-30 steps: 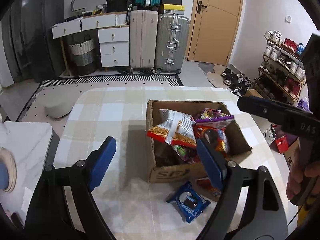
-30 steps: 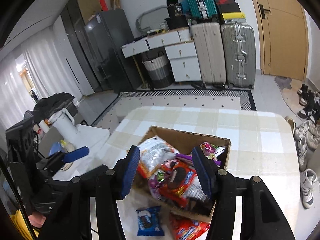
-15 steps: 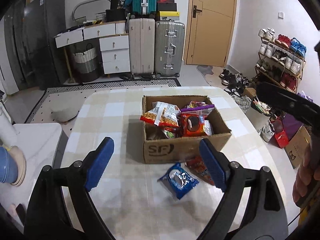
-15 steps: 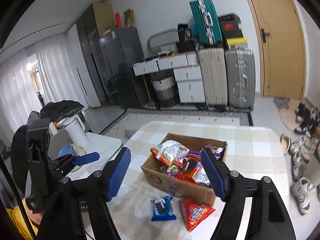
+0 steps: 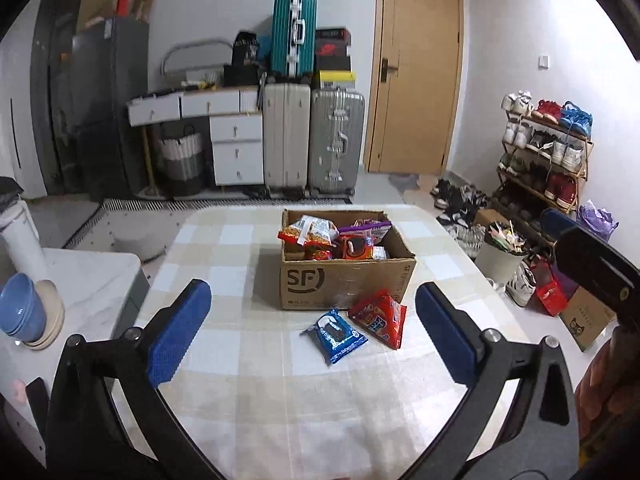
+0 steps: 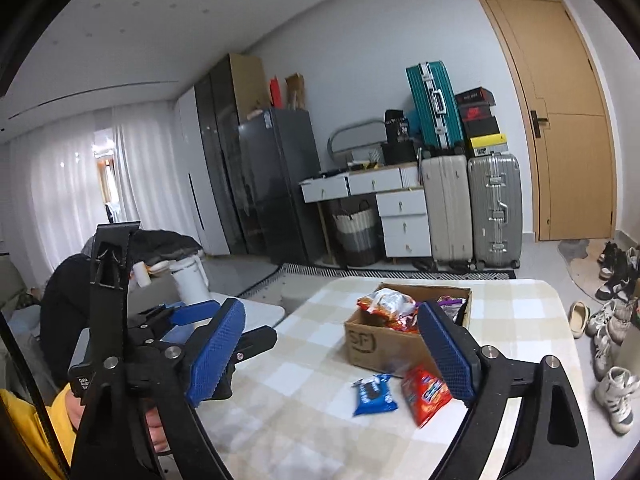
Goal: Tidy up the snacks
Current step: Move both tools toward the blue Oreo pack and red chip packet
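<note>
Two packets (image 5: 339, 335) before box (image 5: 344, 276), snacks (image 5: 332, 238) inside

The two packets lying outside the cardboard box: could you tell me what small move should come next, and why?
Probably lower the left gripper onto the blue cookie packet. It and the red snack packet lie on the table in front of the cardboard box, which already holds snacks. Both the left and the right gripper are open and empty, and the blue packet sits between the left fingers.
</note>
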Tool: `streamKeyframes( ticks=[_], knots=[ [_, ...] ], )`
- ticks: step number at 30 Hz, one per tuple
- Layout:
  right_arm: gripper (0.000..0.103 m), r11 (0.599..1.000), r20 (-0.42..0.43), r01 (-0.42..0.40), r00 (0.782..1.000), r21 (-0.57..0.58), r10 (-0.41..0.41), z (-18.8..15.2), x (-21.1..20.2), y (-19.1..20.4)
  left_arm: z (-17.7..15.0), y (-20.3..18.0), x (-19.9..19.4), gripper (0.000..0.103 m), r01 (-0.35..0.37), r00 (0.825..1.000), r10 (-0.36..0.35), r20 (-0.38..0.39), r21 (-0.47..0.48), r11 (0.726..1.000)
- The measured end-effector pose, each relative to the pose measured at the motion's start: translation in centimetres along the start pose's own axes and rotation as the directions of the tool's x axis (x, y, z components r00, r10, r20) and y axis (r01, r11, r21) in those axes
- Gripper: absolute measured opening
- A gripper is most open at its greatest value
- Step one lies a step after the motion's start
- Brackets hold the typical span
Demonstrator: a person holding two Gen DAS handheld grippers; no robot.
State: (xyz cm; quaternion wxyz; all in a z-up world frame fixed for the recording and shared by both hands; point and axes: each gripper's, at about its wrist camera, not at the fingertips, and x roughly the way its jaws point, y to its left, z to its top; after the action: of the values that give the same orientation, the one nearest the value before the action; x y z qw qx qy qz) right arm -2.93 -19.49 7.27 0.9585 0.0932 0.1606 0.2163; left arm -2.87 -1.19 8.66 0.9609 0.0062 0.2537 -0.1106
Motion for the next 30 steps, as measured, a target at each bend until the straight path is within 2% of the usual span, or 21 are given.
streamKeyframes(
  ticks=[4,10,18,25,30],
  knots=[
    [0.100,1.000,0.006,-0.003,1.000,0.026,0.003,-1.9,-0.9,0.5,-1.9,0.1,-2.4,0.102,-0.006,1.000,0.006,0.012,-0.008,1.000],
    [0.101,0.996,-0.056,0.024,0.998,0.084,-0.019,-5.5,-0.6,-1.1,-4.7,1.2,-2.9,0.102,0.019,1.000,-0.019,-0.001,-0.025,1.000],
    [0.101,0.990,-0.114,0.049,0.993,0.135,-0.034,-8.4,1.6,-4.4,-7.3,1.2,1.7,0.102,0.056,0.995,-0.059,-0.085,-0.042,0.998],
    [0.101,0.985,-0.103,0.066,0.993,0.160,-0.050,-8.7,2.7,-6.5,-6.7,0.3,6.8,0.102,0.047,0.990,-0.048,-0.134,-0.012,0.999],
    [0.101,0.979,-0.157,0.083,0.986,0.184,-0.054,-9.6,4.7,-8.4,-6.7,-0.4,9.8,0.102,0.031,0.987,-0.030,-0.161,0.007,0.999]
  ],
)
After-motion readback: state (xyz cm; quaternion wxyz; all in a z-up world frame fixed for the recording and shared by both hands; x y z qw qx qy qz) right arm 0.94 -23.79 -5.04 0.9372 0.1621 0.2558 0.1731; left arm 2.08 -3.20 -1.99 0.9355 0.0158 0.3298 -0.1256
